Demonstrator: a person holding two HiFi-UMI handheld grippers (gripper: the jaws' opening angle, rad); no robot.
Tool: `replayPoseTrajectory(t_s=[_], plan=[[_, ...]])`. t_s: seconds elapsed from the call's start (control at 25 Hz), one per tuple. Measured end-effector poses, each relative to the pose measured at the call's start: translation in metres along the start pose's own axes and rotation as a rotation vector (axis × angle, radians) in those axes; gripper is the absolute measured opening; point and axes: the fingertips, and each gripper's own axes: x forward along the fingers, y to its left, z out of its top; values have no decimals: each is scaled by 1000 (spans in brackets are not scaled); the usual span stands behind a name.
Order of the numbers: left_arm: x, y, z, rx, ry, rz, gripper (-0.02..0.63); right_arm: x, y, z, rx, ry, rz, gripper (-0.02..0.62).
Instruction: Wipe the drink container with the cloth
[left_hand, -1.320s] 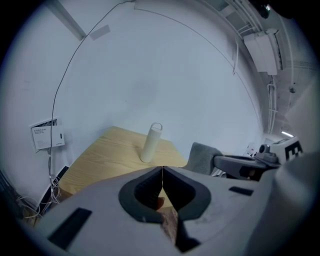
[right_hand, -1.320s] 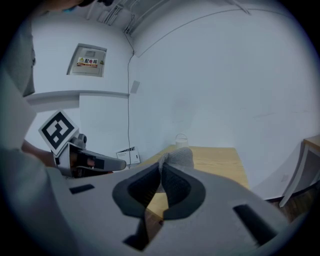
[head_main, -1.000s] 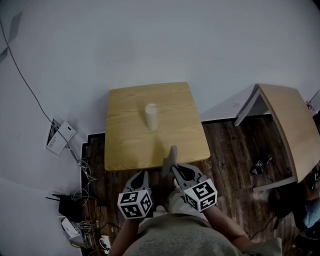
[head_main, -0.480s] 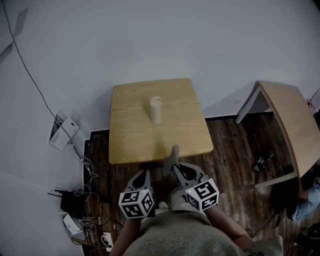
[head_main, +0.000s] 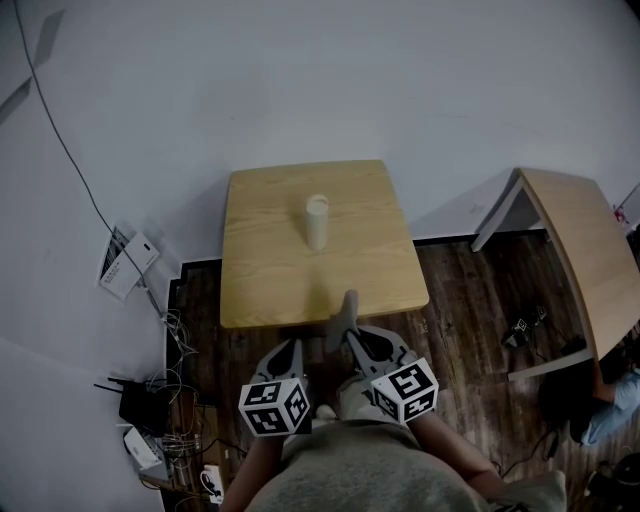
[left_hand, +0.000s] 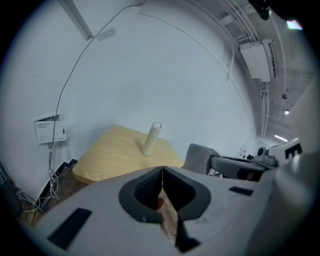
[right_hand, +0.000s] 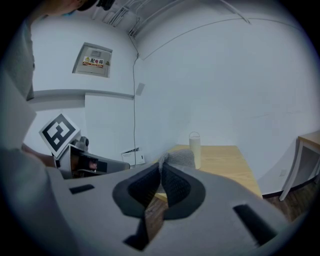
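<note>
A square wooden table (head_main: 270, 270) stands against the wall. The pale drink container (head_main: 317, 220) stands upright on it, near the far edge, alone.

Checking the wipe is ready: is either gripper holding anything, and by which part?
The right gripper pinches the grey cloth by one end, the rest sticking up past its fingers. The left gripper is shut, empty.
</note>
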Motion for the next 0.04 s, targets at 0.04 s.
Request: replayPoseTrajectory(t_s=[0.04], plan=[[0, -1, 0, 0, 0, -2, 2, 0, 0, 1, 0, -3, -1, 8]])
